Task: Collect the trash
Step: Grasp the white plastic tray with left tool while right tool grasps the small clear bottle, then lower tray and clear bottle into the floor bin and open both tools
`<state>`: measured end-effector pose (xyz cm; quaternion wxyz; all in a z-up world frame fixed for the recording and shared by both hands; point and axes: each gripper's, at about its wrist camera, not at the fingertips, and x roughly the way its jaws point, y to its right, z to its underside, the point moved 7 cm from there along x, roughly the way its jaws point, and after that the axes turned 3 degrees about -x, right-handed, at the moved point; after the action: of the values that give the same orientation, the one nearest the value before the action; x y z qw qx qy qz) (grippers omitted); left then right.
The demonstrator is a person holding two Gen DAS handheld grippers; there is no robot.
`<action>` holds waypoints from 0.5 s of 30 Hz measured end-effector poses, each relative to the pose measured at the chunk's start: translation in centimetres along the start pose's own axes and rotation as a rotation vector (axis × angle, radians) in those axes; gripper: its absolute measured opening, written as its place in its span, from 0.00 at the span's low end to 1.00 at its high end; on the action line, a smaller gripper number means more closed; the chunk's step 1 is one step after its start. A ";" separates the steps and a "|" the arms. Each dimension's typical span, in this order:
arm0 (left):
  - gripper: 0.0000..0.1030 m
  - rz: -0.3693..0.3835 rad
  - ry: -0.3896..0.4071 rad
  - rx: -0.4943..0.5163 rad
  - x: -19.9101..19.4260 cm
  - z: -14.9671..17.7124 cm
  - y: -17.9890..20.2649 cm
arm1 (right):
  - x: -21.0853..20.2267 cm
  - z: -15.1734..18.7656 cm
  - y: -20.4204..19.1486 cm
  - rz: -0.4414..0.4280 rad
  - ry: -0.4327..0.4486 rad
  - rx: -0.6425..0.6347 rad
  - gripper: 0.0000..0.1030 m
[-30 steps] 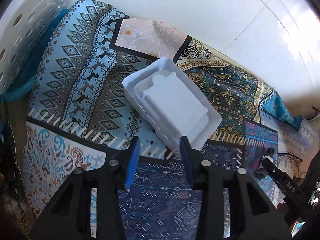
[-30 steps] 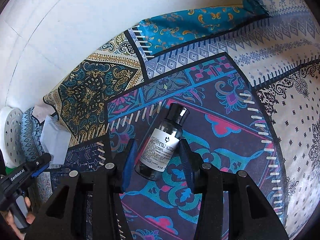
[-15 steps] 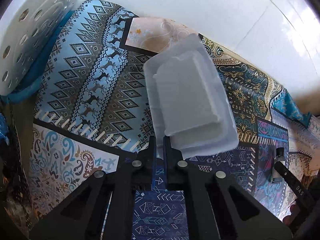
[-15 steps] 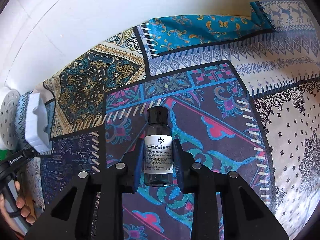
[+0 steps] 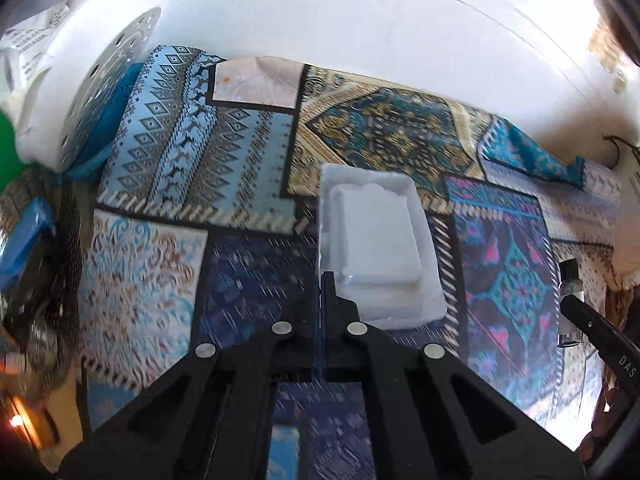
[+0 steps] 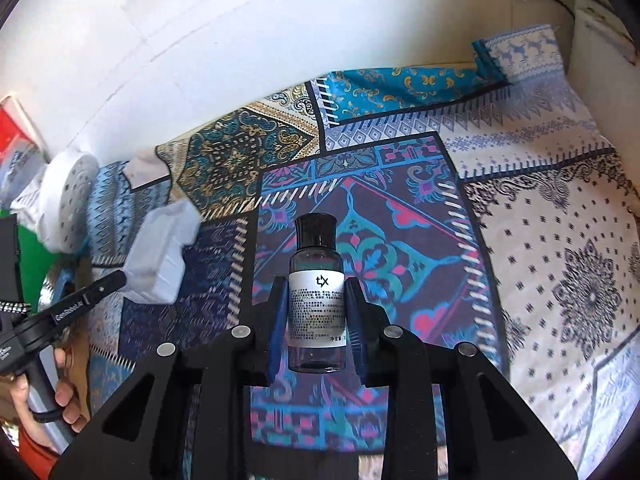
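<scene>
My left gripper (image 5: 325, 280) is shut on the rim of a white plastic tray (image 5: 376, 248), which hangs lifted above the patterned cloth (image 5: 168, 264). From the right wrist view the same tray (image 6: 158, 252) shows at the left, at the tip of the left gripper (image 6: 120, 278). My right gripper (image 6: 316, 292) is shut on a small clear bottle (image 6: 317, 292) with a black cap and white label, held upright above the cloth (image 6: 560, 240). That bottle (image 5: 570, 284) also appears at the right edge of the left wrist view.
A white perforated round object (image 5: 92, 88) leans at the far left by the white wall (image 5: 360, 20). Dark clutter and a blue item (image 5: 24, 236) lie beyond the cloth's left edge. A hand (image 6: 48, 392) grips the left tool's handle.
Both grippers closed, the left on the tray's rim and the right on the bottle. Both then rose off the cloth with their loads, and the bottle went from lying tilted to upright.
</scene>
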<state>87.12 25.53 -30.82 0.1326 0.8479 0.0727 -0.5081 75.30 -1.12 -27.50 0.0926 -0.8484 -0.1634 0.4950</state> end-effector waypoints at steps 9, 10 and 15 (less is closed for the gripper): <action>0.00 -0.034 0.094 -0.034 -6.9 8.4 5.8 | -6.4 4.8 1.0 -0.057 0.020 -0.143 0.25; 0.00 -0.036 0.099 -0.043 -7.6 9.3 6.4 | -7.1 5.5 1.2 -0.062 0.018 -0.160 0.25; 0.00 -0.027 0.119 -0.071 -11.8 14.0 8.6 | -10.5 8.3 2.2 -0.079 0.005 -0.211 0.25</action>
<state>72.00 13.30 -25.39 0.1514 0.8703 0.1097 -0.4556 63.67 -7.09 -23.84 0.0225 -0.8475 -0.2477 0.4689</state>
